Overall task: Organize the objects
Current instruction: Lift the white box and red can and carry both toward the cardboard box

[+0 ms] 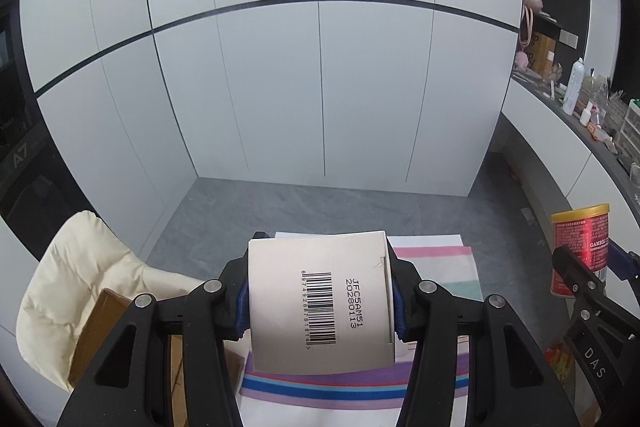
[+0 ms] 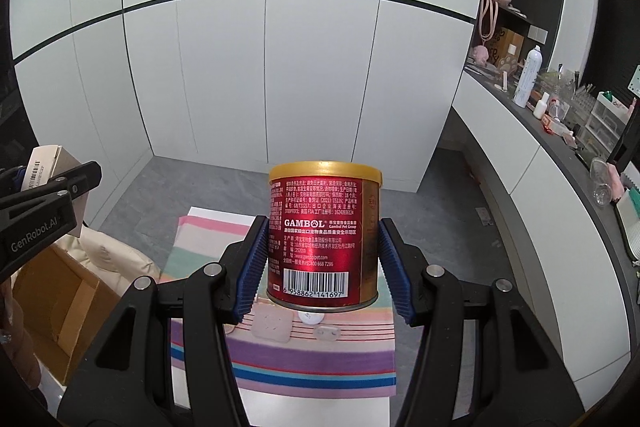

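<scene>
Left tool is clamped on a white carton, blue ribbed pads pressed on both its side faces. Carton sits dead centre between the fingers, lifted above the striped cloth, barcode face toward the camera, tilted slightly. Matte cardboard, boxy, with a flap seam along its 3 o'clock edge. Its lower part overlaps the cloth in view; what's directly under it is hidden.

Right tool is clamped on a red can: cylindrical, glossy metallic red label, gold lid, "GAMBOL" print and a barcode facing the lens. Ribbed pads touch the can wall at 3 and 9 o'clock. Can is upright, its base raised over the cloth; from the left wrist view it shows at 3 o'clock, partly behind the right tool's black finger.

Cloth is soft woven fabric, pink/teal/purple/blue stripes, over a white desk. Below the can, on the cloth: a pale pink rounded-square piece, a small white disc, and a clear flat piece. Can't tell what those are.

At 8 o'clock: open brown cardboard box, cut off by the frame, beside a cream quilted cushion. White panelled cabinets behind; cluttered side counter at 2 o'clock, items too small to make out.
</scene>
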Demonstrator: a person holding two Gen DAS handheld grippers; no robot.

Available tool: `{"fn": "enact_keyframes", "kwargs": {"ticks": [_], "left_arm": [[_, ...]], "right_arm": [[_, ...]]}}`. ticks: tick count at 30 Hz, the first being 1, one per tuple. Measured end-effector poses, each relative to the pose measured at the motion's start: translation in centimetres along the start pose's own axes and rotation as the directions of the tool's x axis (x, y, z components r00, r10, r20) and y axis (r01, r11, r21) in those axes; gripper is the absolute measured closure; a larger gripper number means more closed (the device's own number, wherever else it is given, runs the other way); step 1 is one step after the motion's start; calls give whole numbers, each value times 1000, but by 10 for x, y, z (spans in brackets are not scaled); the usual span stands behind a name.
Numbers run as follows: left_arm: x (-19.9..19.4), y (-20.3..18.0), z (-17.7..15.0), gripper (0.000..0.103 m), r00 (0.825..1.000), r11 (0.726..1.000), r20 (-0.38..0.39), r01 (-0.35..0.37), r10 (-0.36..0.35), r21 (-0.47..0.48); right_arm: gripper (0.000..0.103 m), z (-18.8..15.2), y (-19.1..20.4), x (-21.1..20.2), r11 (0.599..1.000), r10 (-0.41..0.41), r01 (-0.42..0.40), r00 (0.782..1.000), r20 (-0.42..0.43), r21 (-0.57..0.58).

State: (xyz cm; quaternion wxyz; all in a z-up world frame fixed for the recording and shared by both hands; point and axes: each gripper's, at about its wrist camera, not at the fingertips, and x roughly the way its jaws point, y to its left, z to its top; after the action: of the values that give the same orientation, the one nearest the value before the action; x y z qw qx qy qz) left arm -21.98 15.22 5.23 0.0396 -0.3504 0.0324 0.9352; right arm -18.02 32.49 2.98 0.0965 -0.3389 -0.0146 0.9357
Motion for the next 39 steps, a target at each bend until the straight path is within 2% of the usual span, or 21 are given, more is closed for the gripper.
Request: {"fn": "enact_keyframes", "kwargs": {"ticks": [7, 16, 20, 26, 31, 35, 39], "left_arm": [[0, 5, -6, 50, 999, 999, -35, 25, -26, -20], [-14, -1, -21, 50, 1000, 999, -12, 16, -15, 28], [-28, -5, -42, 50, 1000, 998, 18, 14, -15, 54], [-43, -1, -73, 50, 1000, 998, 0, 28, -28, 59], [-67, 6, -98, 50, 999, 998, 7, 36, -37, 52], [-84, 15, -120, 50, 999, 997, 1, 50, -50, 53], [-105, 21, -143, 50, 998, 997, 24, 49, -50, 61]], "right_arm": [[47, -7, -2, -6, 1000, 7, -7, 1000, -7, 24], [47, -21, -16, -4, 998, 8, -6, 999, -33, 68], [47, -35, -22, -13, 996, 13, -10, 999, -36, 87], [47, -60, -25, -28, 995, 10, -5, 999, -45, 102], [47, -87, -23, -44, 993, 51, -45, 997, -58, 105], [47, -107, -20, -59, 993, 52, -45, 997, -59, 107], [47, -137, -20, -79, 985, 107, -95, 991, -77, 142]]}}
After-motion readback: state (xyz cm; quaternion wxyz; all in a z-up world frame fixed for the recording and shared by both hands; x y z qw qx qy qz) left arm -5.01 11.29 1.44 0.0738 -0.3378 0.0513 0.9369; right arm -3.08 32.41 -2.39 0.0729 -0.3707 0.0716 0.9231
